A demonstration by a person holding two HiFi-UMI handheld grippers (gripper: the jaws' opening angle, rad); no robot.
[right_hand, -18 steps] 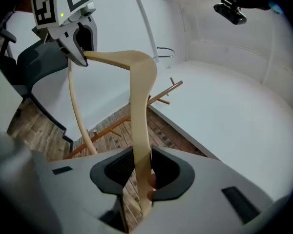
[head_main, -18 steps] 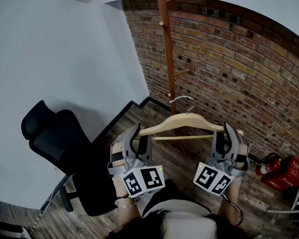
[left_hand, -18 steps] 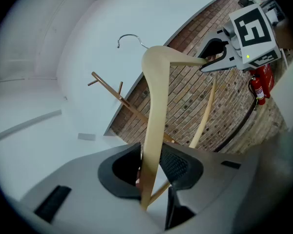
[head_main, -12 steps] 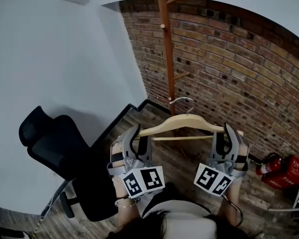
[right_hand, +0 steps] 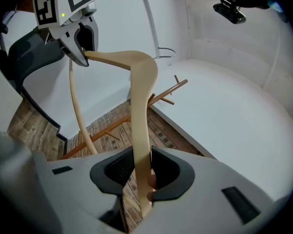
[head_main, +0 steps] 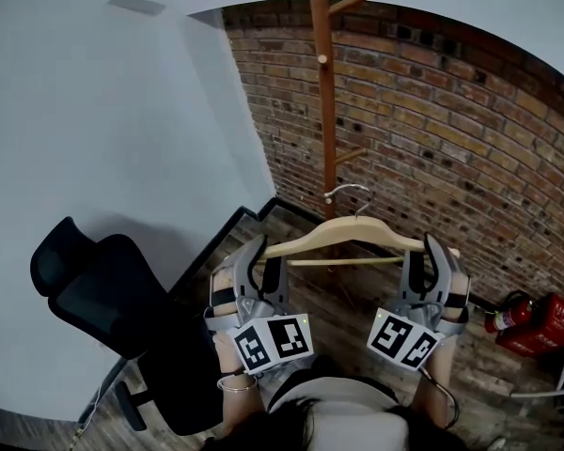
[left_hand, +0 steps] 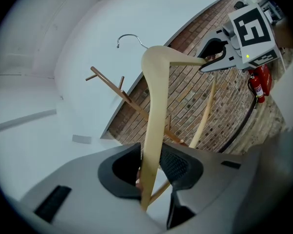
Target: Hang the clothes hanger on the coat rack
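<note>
**Supervisor:** Where is the clothes hanger [head_main: 355, 233] relative to the tools?

**Inspector:** It is held in the air between both tools. The left gripper [head_main: 260, 254] clamps the left end of the wooden shoulder piece. The right gripper [head_main: 426, 249] clamps it near the right end. In each gripper view an arm of the hanger stands between the jaws, with the pads closed against the wood on both sides.

**Supervisor:** Orientation and long axis?

**Inspector:** The long axis runs left to right across the head view, roughly level, and spans the gap between the grippers. The shoulders arch upward at the middle. The crossbar [head_main: 343, 260] runs parallel beneath them. The metal hook [head_main: 350, 194] rises from the centre and points up and away from the person, toward the coat rack [head_main: 326, 101].

**Supervisor:** How does it sit against the rack?

**Inspector:** In the head view the hook overlaps the lower stretch of the pole, below the lowest visible peg [head_main: 352, 154]. I cannot tell whether it touches the pole. The hook sits on no peg, so the hanging is not yet done.

**Supervisor:** Surroundings?

**Inspector:** The rack stands before a brick wall [head_main: 451, 130], close to its corner with a white wall [head_main: 122, 139]. A black office chair [head_main: 103, 299] stands at the left on the wood floor [head_main: 348, 299]. A red fire extinguisher [head_main: 508, 310] lies at the right, by the foot of the brick wall.
</note>
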